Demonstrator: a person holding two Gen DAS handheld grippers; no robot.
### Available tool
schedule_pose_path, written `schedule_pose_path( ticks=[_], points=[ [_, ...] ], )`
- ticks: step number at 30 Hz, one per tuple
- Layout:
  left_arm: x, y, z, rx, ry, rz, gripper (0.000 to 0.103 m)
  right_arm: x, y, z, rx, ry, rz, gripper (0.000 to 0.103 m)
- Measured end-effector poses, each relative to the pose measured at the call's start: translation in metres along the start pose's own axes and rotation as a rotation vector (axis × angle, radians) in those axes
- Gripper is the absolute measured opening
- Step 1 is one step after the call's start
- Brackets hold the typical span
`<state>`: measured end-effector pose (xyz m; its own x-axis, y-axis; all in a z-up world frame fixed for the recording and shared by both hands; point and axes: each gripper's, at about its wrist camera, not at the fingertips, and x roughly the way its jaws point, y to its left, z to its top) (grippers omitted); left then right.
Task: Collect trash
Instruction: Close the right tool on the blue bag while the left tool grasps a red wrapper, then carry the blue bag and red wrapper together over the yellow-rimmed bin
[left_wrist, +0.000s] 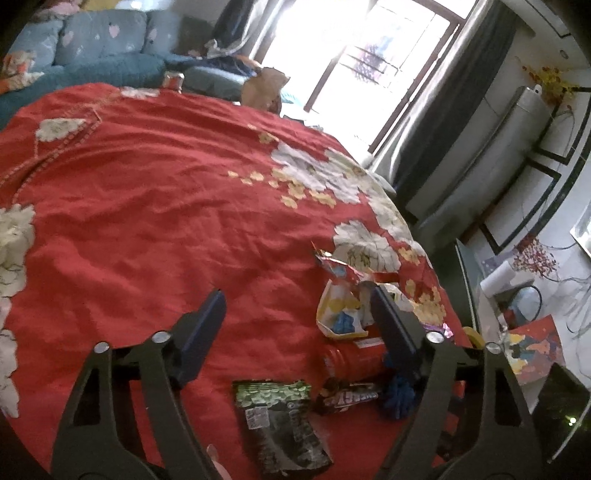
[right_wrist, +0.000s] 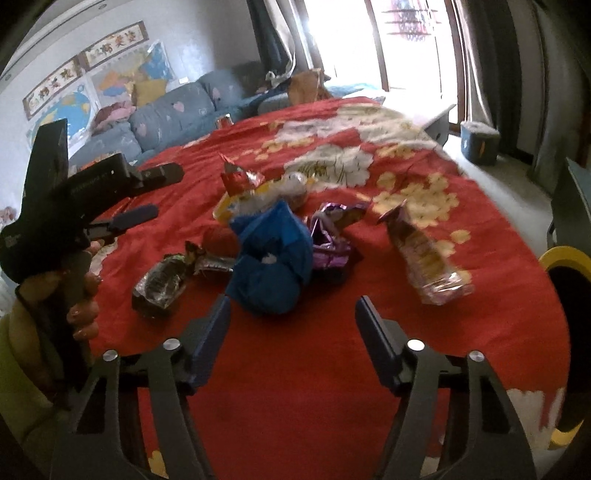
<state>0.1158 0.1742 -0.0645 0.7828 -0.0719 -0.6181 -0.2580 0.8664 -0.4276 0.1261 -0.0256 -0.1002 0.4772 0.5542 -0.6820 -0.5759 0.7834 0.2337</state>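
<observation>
My left gripper (left_wrist: 295, 314) hangs over the red flowered cloth (left_wrist: 147, 203) on the counter, fingers (left_wrist: 207, 325) spread wide with nothing between them. Its right finger sits in front of a yellow-and-white wrapper (left_wrist: 340, 314) and a red can (left_wrist: 351, 360). A green-black packet (left_wrist: 280, 424) lies below, beside a dark snack bar wrapper (left_wrist: 347, 398). My right gripper (right_wrist: 293, 317) is also wide and empty, just short of a blue crumpled bag (right_wrist: 269, 258). A purple foil wrapper (right_wrist: 328, 236) lies beside it, and a clear biscuit pack (right_wrist: 424, 258) farther right.
</observation>
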Motion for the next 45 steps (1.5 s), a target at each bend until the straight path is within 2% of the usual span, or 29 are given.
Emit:
schedule_pose_path(
  ticks=[7,10,11,12,13,15,16,20,24,36,45],
  points=[
    [0.015,-0.028,0.005,0.092,0.044,-0.024,0.065,0.014,0.002,0.000,0.000,0.024,0.026,0.049],
    [0.024,-0.048,0.009,0.159,0.059,-0.025,0.065,0.015,0.002,0.000,-0.001,0.027,0.040,0.035],
    [0.027,-0.054,0.010,0.178,0.057,-0.012,0.065,0.015,0.002,0.000,-0.002,0.028,0.046,0.026],
    [0.030,-0.058,0.010,0.190,0.057,-0.002,0.065,0.015,0.002,-0.001,-0.005,0.029,0.052,0.021],
    [0.034,-0.061,0.011,0.198,0.062,0.003,0.063,0.014,0.002,-0.001,-0.011,0.030,0.056,0.020],
    [0.042,-0.065,0.011,0.215,0.079,0.025,0.055,0.012,0.002,-0.002,-0.017,0.030,0.066,0.011],
    [0.045,-0.065,0.011,0.220,0.085,0.039,0.052,0.010,0.002,-0.003,-0.017,0.030,0.073,0.010],
    [0.052,-0.060,0.009,0.204,0.102,0.060,0.022,0.002,0.001,-0.006,-0.011,0.027,0.107,0.007],
    [0.047,-0.055,0.006,0.187,0.085,0.053,0.011,-0.011,0.002,-0.008,-0.010,0.018,0.143,0.007],
    [-0.002,-0.062,0.007,0.169,-0.023,-0.021,0.009,-0.050,-0.004,-0.011,0.003,-0.045,0.175,0.007],
    [-0.029,-0.079,0.003,0.196,-0.058,-0.075,0.009,-0.073,-0.015,-0.006,0.028,-0.109,0.137,0.007]
  ],
)
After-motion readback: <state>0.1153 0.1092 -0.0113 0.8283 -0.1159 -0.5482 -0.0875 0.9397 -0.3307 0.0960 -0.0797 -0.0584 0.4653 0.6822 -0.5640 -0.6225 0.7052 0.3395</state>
